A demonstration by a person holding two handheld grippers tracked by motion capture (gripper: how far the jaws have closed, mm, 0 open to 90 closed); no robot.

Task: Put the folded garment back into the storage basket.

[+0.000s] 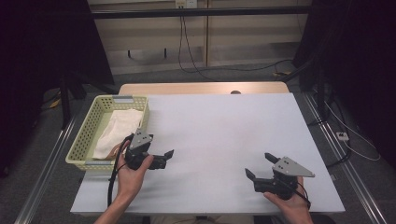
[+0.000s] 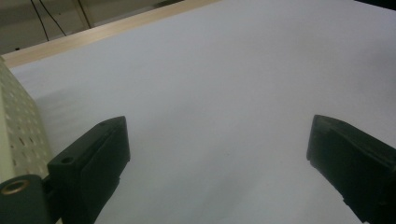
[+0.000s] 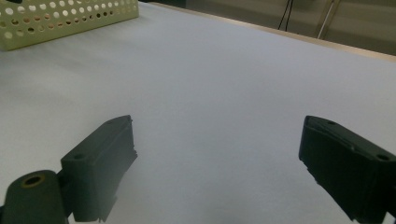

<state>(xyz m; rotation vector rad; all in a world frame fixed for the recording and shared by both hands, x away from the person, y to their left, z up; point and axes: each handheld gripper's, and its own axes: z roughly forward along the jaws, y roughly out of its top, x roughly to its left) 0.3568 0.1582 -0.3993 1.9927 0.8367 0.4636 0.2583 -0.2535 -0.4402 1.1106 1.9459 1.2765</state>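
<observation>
Left black two-jaw gripper held low beside the pale-yellow perforated plastic basket, jaws apart; right black two-jaw gripper near the white table's front edge, jaws spread.

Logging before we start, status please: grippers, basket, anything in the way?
Left gripper open, beside basket. Right gripper open, over bare table. White cloth lies in basket. Nothing in the way.

A white table has a bare wooden strip along its far edge. A pale yellow perforated basket sits on the table's left edge.
</observation>
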